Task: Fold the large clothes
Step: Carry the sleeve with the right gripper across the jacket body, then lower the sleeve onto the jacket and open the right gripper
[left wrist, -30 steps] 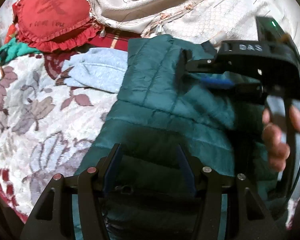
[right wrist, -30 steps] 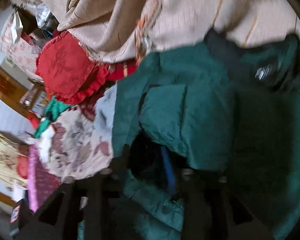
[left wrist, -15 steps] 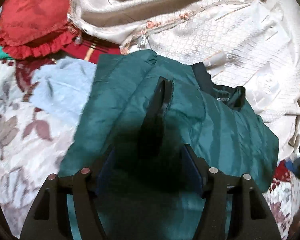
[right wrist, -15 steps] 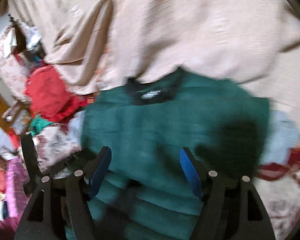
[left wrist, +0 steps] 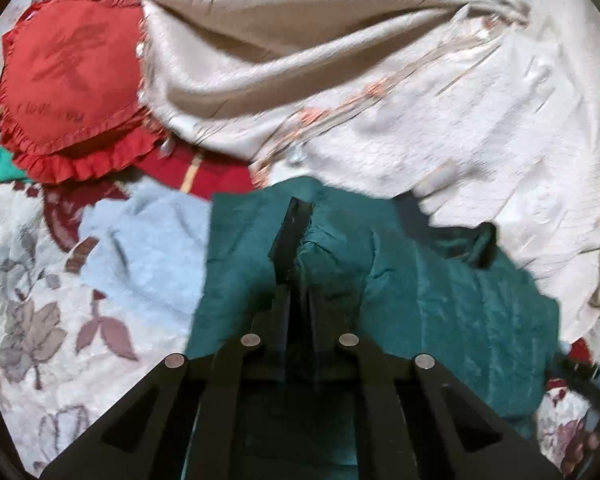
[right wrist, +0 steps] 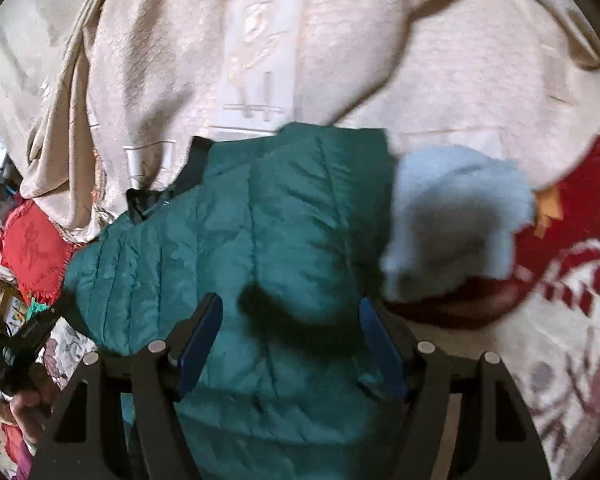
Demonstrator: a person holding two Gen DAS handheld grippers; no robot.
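Observation:
A teal quilted jacket (left wrist: 440,304) lies on a floral bedspread, its black collar toward the beige blanket. My left gripper (left wrist: 298,308) is shut on a fold of the jacket, and a dark strip of its edge sticks up from between the fingers. In the right wrist view the jacket (right wrist: 236,248) fills the middle. My right gripper (right wrist: 292,344) is open just above it, blue pads on either side, holding nothing. The left gripper's handle and hand show at the far left (right wrist: 16,352).
A beige blanket (left wrist: 380,80) is heaped behind the jacket. A red ruffled cushion (left wrist: 72,92) lies at the back left. A light blue garment (left wrist: 148,256) lies beside the jacket on the floral bedspread (left wrist: 32,320).
My left gripper has closed on a fold of the jacket. My right gripper has let go, opened and drawn back, so the jacket now lies spread beneath it.

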